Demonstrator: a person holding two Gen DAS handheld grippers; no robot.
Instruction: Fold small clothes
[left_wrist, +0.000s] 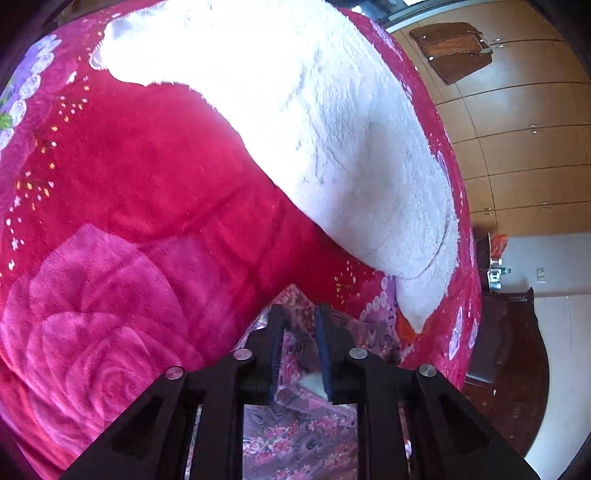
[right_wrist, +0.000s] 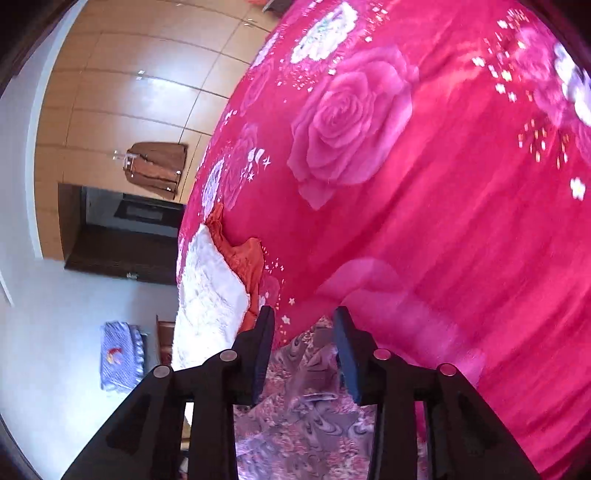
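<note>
Floral garment (left_wrist: 295, 421): lying low between both tongs, over a red blanket (left_wrist: 155, 177); its long axis cannot be told. Left gripper (left_wrist: 298, 332): jaws narrowly apart, pinching a fold of garment. Right gripper (right_wrist: 303, 332): jaws standing wider, garment (right_wrist: 306, 406) bunching between them, grip uncertain. White towel (left_wrist: 332, 129) lying beyond, an orange cloth (right_wrist: 243, 258) touching it.

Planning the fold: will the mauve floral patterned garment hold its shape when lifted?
Probably not. The mauve floral patterned garment creases and bunches between the right gripper fingers, so it looks floppy. It seems thin and light. The left gripper pinches an edge, so the rest would likely drape.
</note>
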